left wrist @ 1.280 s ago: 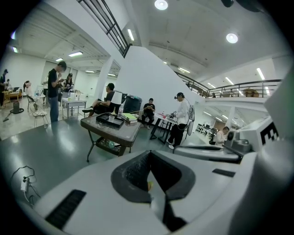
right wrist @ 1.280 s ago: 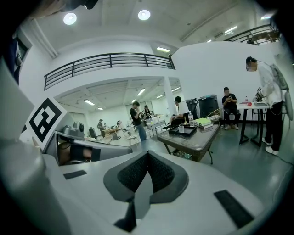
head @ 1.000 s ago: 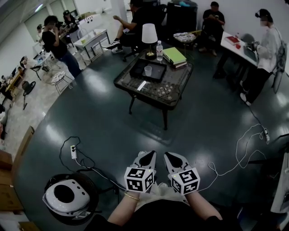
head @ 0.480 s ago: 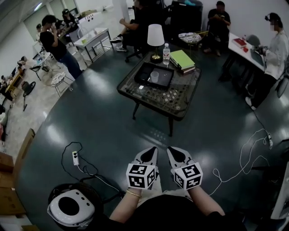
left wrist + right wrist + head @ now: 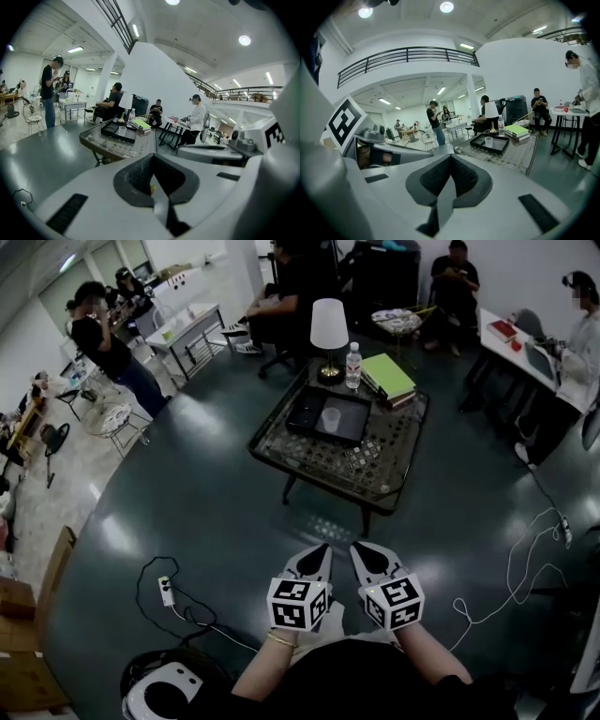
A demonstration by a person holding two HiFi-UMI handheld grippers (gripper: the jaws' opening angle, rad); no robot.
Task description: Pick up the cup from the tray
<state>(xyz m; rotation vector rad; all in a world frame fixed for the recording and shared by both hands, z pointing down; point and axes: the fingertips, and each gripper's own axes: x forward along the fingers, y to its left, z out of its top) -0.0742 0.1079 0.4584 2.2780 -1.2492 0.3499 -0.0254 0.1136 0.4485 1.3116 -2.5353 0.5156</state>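
A clear cup (image 5: 330,419) stands upright in a black tray (image 5: 309,413) on a glass-topped low table (image 5: 375,474), well ahead of me. Both grippers are held side by side close to my body, far short of the table. My left gripper (image 5: 321,551) is shut with nothing in it, and so is my right gripper (image 5: 357,550). In the left gripper view the cup (image 5: 122,131) and tray (image 5: 111,129) lie beyond the closed left gripper (image 5: 152,158). The right gripper view shows the cup (image 5: 488,141) in the tray (image 5: 494,145) past the closed right gripper (image 5: 450,157).
On the table behind the tray stand a white lamp (image 5: 329,329), a water bottle (image 5: 352,365) and stacked books (image 5: 389,377). A power strip (image 5: 166,592) and cables lie on the dark floor at left, a white round device (image 5: 164,695) by my feet. Several people sit and stand around the room.
I have moved forward: the table with tray and cup sits nearer and a little further right in the head view. The white device has slid toward the bottom edge. Both grippers stay shut.
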